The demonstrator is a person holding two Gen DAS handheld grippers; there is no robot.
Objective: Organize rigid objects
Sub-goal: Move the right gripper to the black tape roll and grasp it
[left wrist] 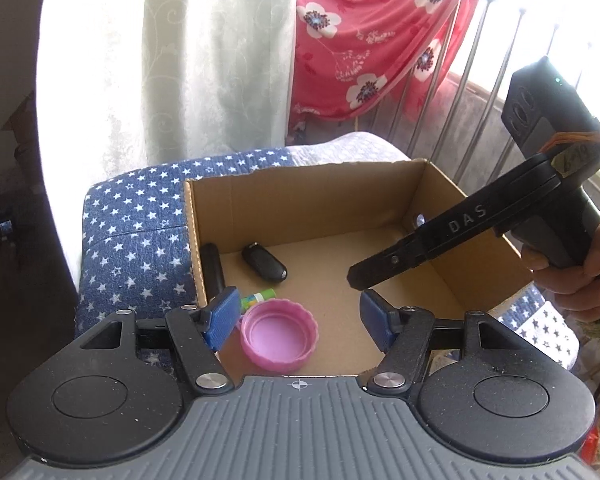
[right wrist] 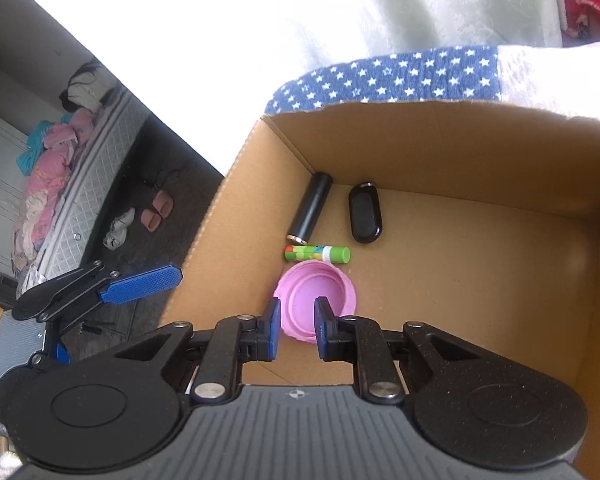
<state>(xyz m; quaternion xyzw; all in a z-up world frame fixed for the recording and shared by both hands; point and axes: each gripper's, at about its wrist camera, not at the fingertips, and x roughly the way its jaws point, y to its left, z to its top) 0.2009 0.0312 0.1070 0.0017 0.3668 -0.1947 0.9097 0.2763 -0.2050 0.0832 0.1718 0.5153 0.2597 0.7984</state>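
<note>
The box [right wrist: 440, 148] sat on a cushion [left wrist: 136, 236]. Inside, along its left wall, a tube [right wrist: 312, 206] lay farthest, a key fob [right wrist: 365, 214] to its right, then a glue stick [right wrist: 318, 254], and a lid [right wrist: 318, 294] nearest.

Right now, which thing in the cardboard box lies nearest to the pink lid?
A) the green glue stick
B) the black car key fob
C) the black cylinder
A: in the right wrist view the green glue stick lies just beyond the pink lid, nearer than the others.
</note>
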